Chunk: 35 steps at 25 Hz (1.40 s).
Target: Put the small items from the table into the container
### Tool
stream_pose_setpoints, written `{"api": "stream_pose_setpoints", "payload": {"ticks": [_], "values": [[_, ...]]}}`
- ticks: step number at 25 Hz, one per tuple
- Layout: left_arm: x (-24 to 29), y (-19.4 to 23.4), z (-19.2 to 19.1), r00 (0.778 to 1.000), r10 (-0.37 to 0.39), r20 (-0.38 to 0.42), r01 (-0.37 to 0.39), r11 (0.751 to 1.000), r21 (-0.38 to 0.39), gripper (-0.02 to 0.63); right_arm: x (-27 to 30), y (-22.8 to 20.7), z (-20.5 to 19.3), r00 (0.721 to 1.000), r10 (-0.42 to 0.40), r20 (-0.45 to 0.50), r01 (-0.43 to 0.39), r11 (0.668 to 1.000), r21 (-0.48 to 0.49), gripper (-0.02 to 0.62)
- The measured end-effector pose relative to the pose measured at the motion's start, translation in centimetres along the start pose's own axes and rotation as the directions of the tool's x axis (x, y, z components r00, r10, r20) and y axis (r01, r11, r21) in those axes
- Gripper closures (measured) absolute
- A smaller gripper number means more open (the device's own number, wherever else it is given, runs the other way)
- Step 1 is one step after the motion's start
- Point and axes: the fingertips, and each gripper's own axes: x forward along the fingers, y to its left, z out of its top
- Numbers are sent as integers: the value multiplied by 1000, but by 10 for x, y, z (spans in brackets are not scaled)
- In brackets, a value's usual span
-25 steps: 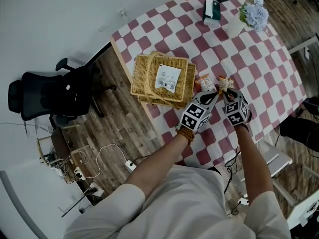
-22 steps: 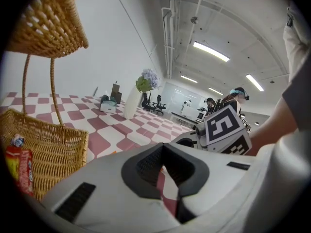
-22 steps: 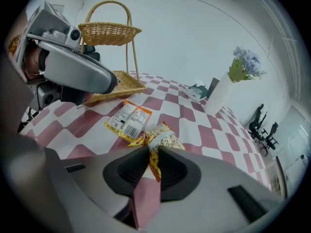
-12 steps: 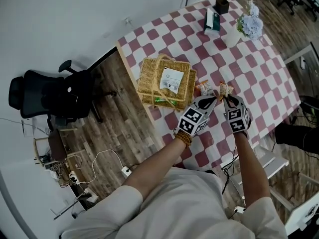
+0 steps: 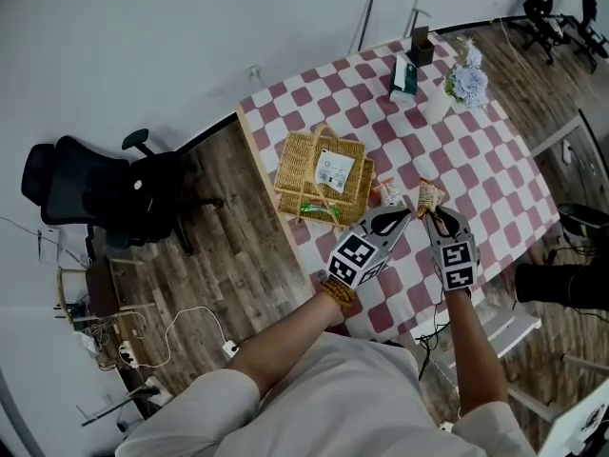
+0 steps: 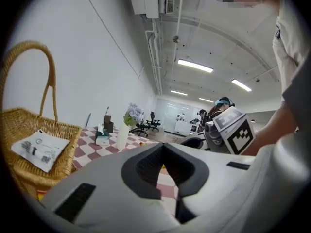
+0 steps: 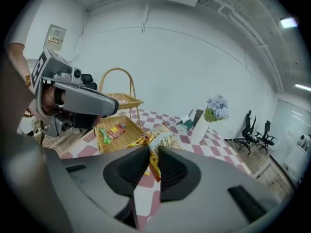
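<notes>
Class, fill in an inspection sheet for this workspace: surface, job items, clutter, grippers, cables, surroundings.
Surface: table under a red-and-white checked cloth.
Job items: wicker basket with small packets in its lower tray; loose packet on the cloth beside it.
Clutter: flower vase, tissue box at the far end.
Grippers: right gripper shut on held packet; left gripper jaws together, nothing between.
Cables: floor cable left of the table.
Surroundings: office chair, wood floor.

Right tool (image 7: 151, 152) has lifted the snack packet (image 7: 163, 140) up off the table (image 7: 162, 113)

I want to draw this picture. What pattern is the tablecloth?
The tablecloth has dark red and white checks, clearest in the head view.
</notes>
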Motion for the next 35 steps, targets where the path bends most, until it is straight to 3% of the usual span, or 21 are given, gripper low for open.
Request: {"api": "stream_pose_setpoints", "payload": {"ticks": [8, 15, 20, 26, 35], "values": [[-63, -35, 69, 994, -25, 104, 21, 999, 48, 580, -73, 27, 60, 987, 12, 163, -21, 998, 57, 512], [-122, -73, 125, 981, -66, 180, 48, 994, 101, 580, -147, 65, 109, 950, 28, 311, -52, 996, 70, 515], [-155, -105, 163, 971, -87, 223, 67, 993, 94, 580, -192, 80, 144, 922, 15, 387, -47, 996, 74, 518], [-175, -128, 176, 970, -99, 220, 84, 994, 75, 580, -216, 89, 159, 909, -2, 416, -32, 997, 75, 518], [-192, -107, 168, 978, 1, 209, -18, 997, 79, 580, -206, 113, 170, 893, 78, 443, -111, 993, 49, 518]]}}
